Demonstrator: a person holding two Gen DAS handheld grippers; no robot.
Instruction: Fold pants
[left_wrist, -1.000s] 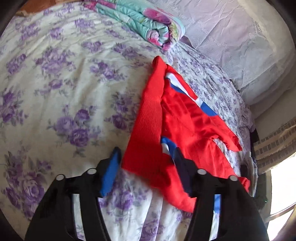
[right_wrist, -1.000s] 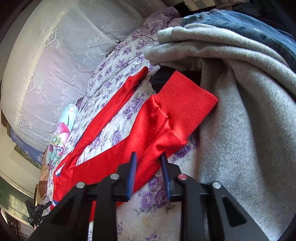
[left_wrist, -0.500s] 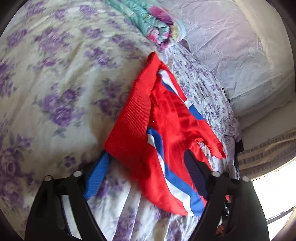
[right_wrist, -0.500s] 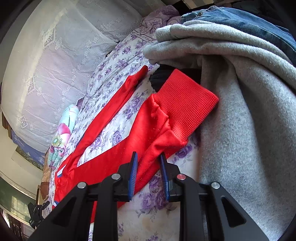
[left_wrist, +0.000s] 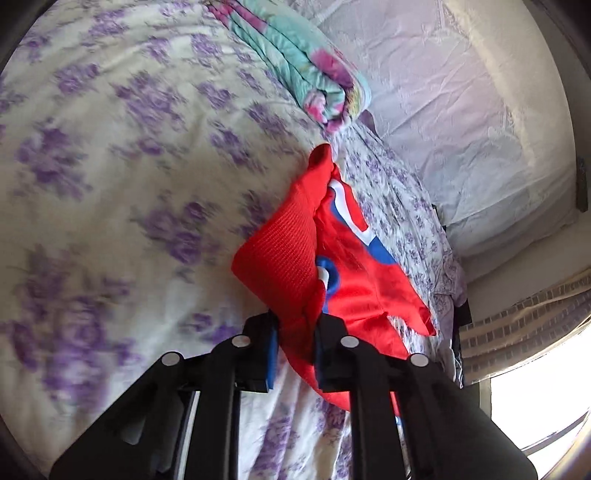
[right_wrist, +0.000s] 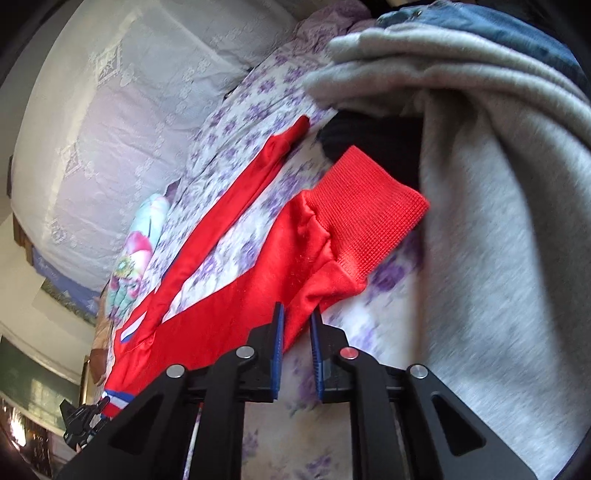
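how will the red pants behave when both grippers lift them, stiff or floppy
Probably floppy: the red pants already bunch where the left gripper pinches them. Likely light, thin cloth. The ribbed cuff near the right gripper looks thicker and may hold its shape better.

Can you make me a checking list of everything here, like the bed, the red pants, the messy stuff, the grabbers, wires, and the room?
Surface: bedsheet, pale with purple flowers, a bit wrinkled.
Job's things: red pants lying spread out, not folded yet; ribbed waistband at one end, ribbed cuff at the other.
Clutter: grey sweater beside the cuff, jeans behind it, folded floral blanket.
Grippers: left gripper has just closed onto the waistband corner; right gripper has just closed onto the leg near the cuff.
Cables: nothing seen.
Surroundings: white lace cover along the bed, bright window.
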